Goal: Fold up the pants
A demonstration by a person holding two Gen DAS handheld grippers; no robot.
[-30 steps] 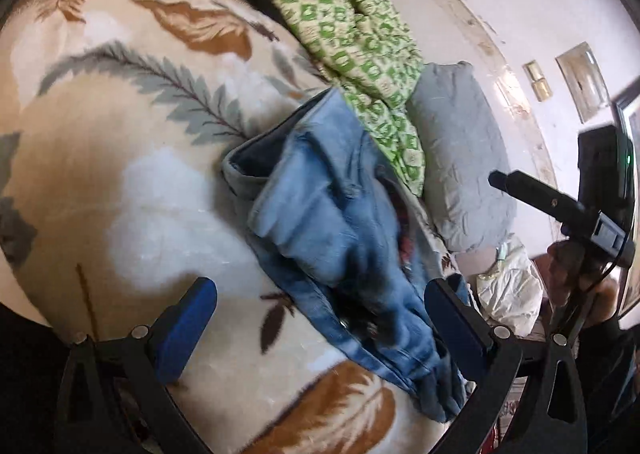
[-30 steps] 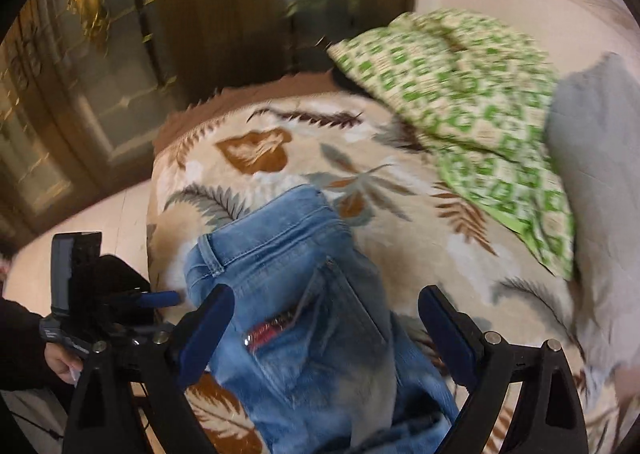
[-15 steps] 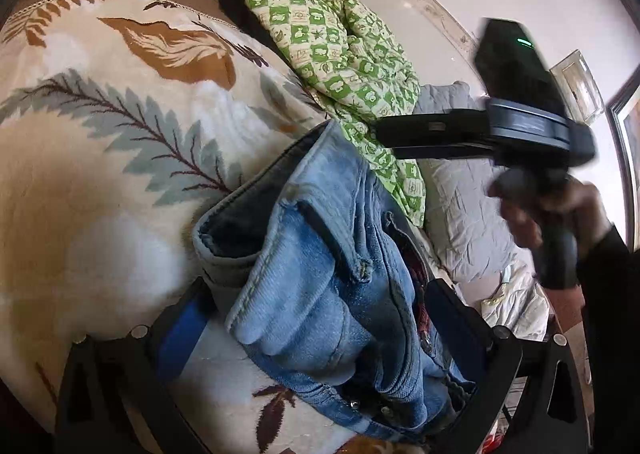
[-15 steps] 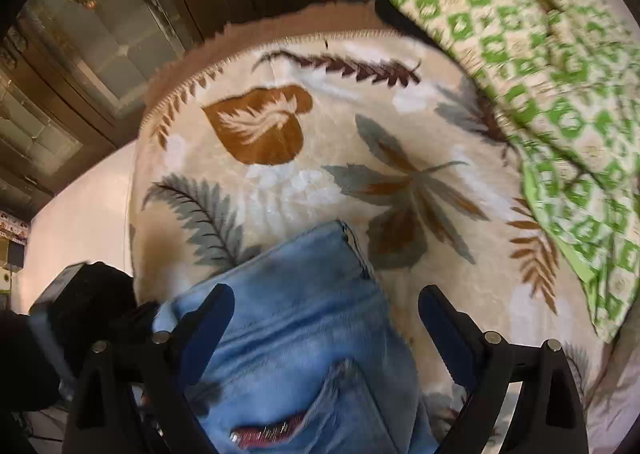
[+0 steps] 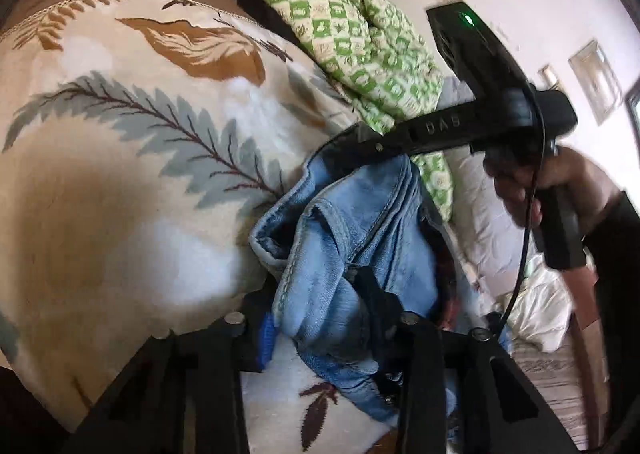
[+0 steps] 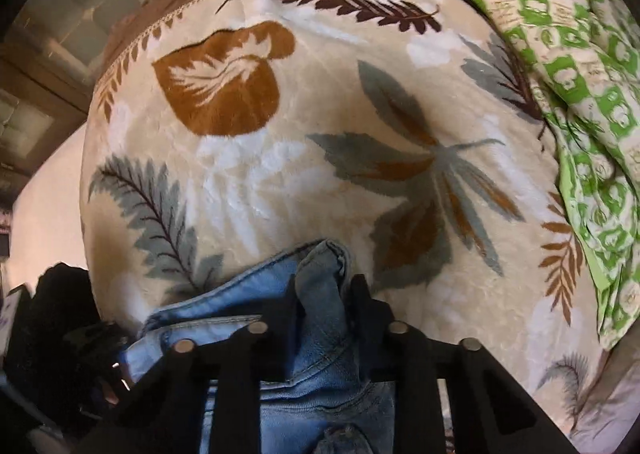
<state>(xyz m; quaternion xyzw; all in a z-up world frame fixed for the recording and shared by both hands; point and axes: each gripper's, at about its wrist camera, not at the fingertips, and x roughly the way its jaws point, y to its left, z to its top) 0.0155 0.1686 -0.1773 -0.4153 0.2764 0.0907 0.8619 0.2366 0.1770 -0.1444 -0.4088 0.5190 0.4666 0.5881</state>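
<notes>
I see the crumpled light-blue denim pants [image 5: 360,238] lying on the cream plush blanket with grey and brown leaf print [image 5: 120,174] that covers the bed, toward the blanket's near edge in both wrist views. My left gripper [image 5: 320,318] has its fingers closing on a bunched fold of the denim; the fabric sits between the blue pads and appears pinched. My right gripper [image 6: 324,310] points down onto the waistband end, its fingers closing with a raised ridge of denim clamped between them. In the left view, the right hand [image 5: 548,190] holds its black handle above the pants. A green-and-white checked quilt [image 6: 568,54] lies bunched along the blanket's far right edge.
</notes>
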